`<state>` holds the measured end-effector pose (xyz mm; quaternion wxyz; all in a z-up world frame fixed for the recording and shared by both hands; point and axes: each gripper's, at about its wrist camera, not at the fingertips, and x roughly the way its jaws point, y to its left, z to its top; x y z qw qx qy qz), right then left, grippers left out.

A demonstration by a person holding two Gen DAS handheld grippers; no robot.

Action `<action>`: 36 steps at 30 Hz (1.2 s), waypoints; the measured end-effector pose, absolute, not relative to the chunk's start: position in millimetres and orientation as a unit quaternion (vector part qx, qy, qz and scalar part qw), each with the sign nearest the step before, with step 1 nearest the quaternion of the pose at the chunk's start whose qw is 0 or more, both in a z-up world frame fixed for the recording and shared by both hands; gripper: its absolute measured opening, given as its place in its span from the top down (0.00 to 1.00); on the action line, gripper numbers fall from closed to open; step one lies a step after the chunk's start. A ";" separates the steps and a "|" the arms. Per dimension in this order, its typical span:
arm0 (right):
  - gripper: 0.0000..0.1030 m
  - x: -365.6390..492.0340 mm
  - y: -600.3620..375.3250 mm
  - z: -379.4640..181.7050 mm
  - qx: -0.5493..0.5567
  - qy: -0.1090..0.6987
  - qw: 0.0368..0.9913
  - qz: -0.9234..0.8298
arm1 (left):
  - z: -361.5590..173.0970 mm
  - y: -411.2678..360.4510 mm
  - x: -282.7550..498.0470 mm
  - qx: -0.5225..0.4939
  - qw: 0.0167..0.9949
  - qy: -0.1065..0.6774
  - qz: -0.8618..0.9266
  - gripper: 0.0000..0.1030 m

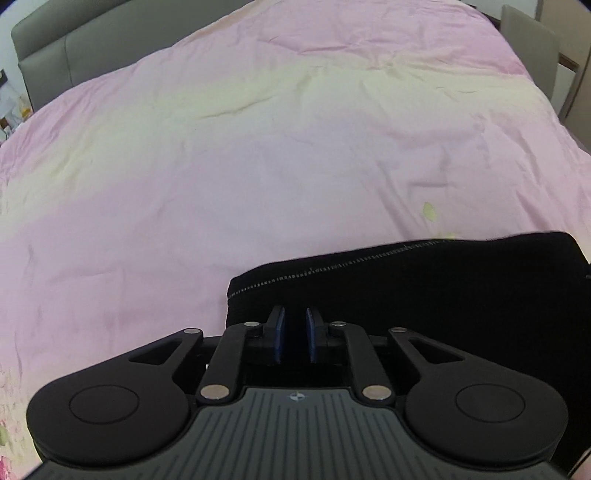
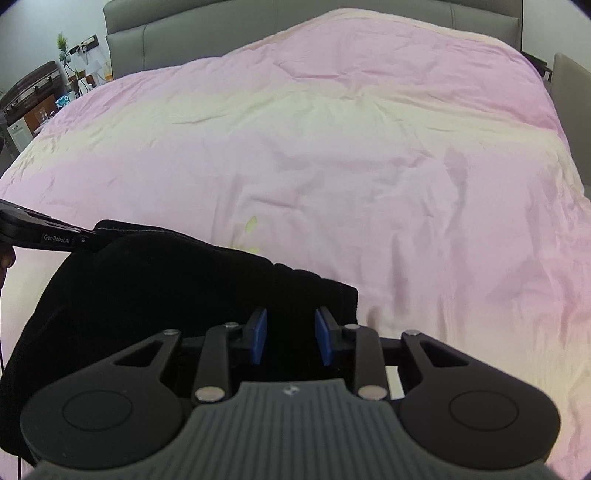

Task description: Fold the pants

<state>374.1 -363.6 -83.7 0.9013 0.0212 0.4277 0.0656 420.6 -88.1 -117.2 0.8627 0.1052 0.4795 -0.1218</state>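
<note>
Pants [image 1: 424, 295], black and bunched into a thick fold, lie at the near edge of the bed, right under both pairs of tongs. In the left wrist view the left tongs [image 1: 295, 334] stand at 6 o'clock with their blue pads [image 1: 280, 332] a narrow gap apart; black cloth fills that gap, though whether the pads actually press on it cannot be told against so dark a fabric. From there the pants spread away toward 3 o'clock, a dotted line of pale stitching running along their upper edge. In the right wrist view the right tongs [image 2: 291, 338] also sit at 6 o'clock, their pads somewhat wider apart, with the dark cloth between and beneath them; a firm pinch cannot be confirmed here either. The pants [image 2: 166, 295] stretch from these tongs toward 9 o'clock, where the tip of the left tongs [image 2: 88, 236] meets the raised far edge of the fold. Beyond the garment, toward 12 o'clock, the pink and pale yellow bedcover [image 2: 351, 166] runs wrinkled up to the grey padded headboard [image 2: 295, 22].
</note>
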 end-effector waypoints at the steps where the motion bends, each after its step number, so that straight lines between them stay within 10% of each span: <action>1: 0.75 360.6 -362.7 -78.0 0.023 0.420 0.905 0.072 | -112.7 -83.5 407.9 0.107 0.864 0.475 -0.129 0.83; 19: 0.75 227.0 -356.6 -135.4 0.113 0.371 0.920 0.045 | -115.5 -52.0 192.5 0.211 0.861 0.435 -0.157 0.38; 28: 0.75 218.0 -355.2 -143.8 0.108 0.335 0.935 0.041 | -163.6 -62.8 211.2 0.126 0.896 0.421 -0.066 0.51; 36: 0.75 218.5 -354.2 -143.6 0.092 0.330 0.938 0.046 | -157.8 -55.3 194.6 0.214 0.875 0.428 -0.069 0.83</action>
